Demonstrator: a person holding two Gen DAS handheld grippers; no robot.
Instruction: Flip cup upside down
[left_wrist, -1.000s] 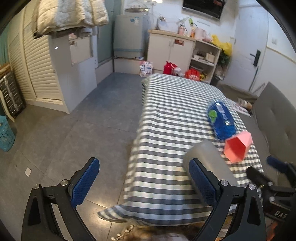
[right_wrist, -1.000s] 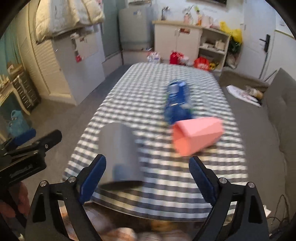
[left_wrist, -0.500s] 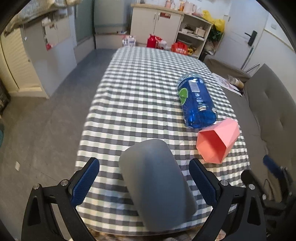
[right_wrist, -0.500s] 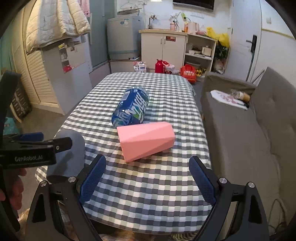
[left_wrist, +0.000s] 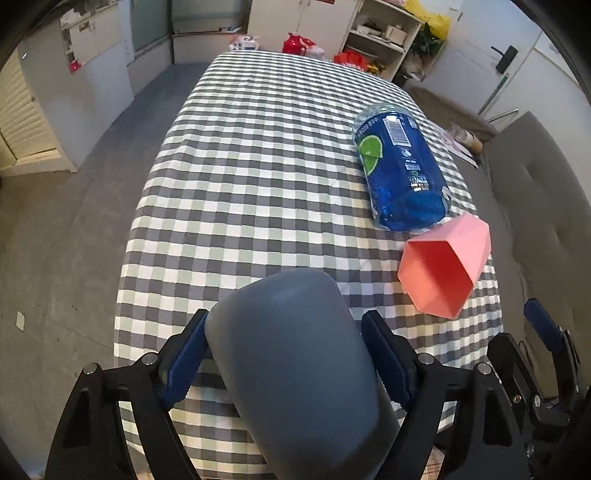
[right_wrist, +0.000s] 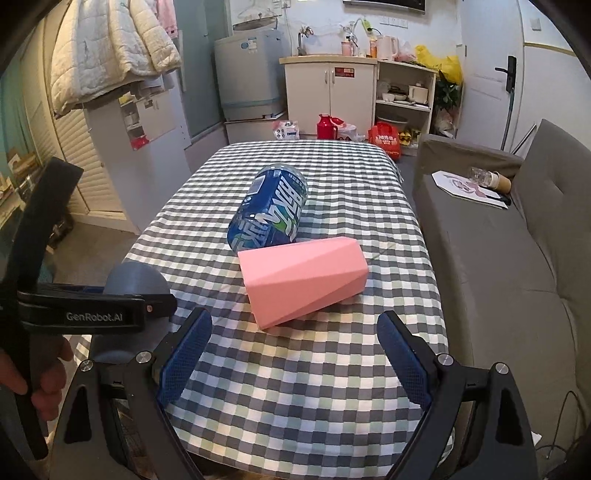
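A grey cup (left_wrist: 295, 354) lies on its side at the near edge of the checked table (left_wrist: 251, 155), closed end pointing away. My left gripper (left_wrist: 286, 332) has both blue pads against the cup's sides. In the right wrist view the grey cup (right_wrist: 135, 280) shows at the left behind the left gripper's black finger (right_wrist: 99, 314). A pink faceted cup (right_wrist: 303, 280) lies on its side mid-table; its open mouth (left_wrist: 436, 277) faces the left wrist camera. My right gripper (right_wrist: 293, 347) is open and empty, just short of the pink cup.
A blue plastic bottle (right_wrist: 269, 210) lies on its side behind the pink cup, touching it. A grey sofa (right_wrist: 498, 258) runs along the table's right side. Cabinets and shelves (right_wrist: 354, 96) stand at the far wall. Bare floor (left_wrist: 62, 229) lies left of the table.
My left gripper swung over the table, moved down onto the grey cup and closed its pads on its sides. My right gripper turned right to face the pink cup and stayed open.
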